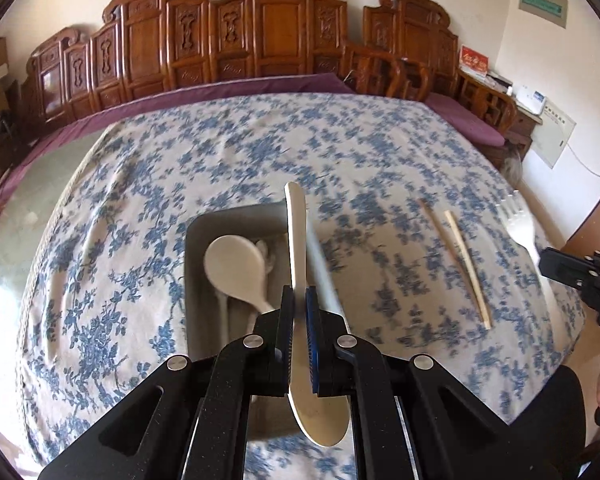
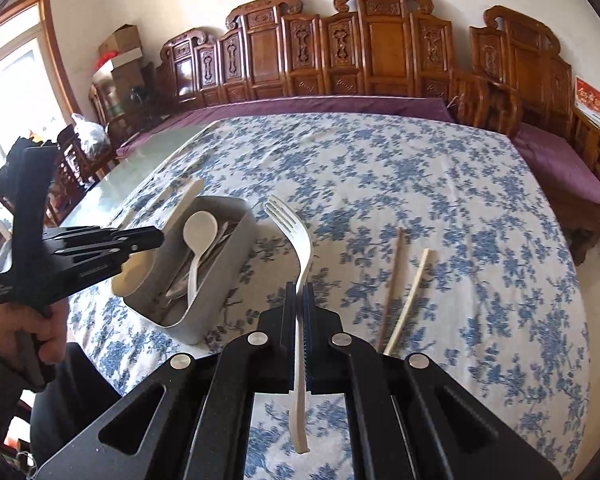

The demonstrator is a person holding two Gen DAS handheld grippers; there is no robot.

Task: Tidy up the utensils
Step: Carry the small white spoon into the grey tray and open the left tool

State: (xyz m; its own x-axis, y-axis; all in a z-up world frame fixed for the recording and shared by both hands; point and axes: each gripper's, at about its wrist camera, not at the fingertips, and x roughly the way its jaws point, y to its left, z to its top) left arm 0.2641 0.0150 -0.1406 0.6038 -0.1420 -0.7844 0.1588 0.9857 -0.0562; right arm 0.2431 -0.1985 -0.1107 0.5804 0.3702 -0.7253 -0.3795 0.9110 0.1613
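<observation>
My left gripper (image 1: 299,296) is shut on a white spoon (image 1: 296,232), handle pointing forward and bowl near the camera, hanging over the right edge of a grey bin (image 1: 192,280). Another white spoon (image 1: 232,264) and more utensils lie inside the bin. My right gripper (image 2: 299,292) is shut on a white fork (image 2: 296,232), tines forward, above the cloth just right of the grey bin (image 2: 216,304). In the right wrist view the left gripper (image 2: 140,240) hovers at the bin's left side. Two chopsticks (image 2: 396,272) lie on the cloth to the right.
A blue floral tablecloth (image 1: 260,144) covers the table, with a bare glass strip (image 2: 140,176) at its left. A carved wooden bench (image 1: 268,40) with purple cushions runs behind. A person's hand (image 2: 24,328) holds the left gripper's handle.
</observation>
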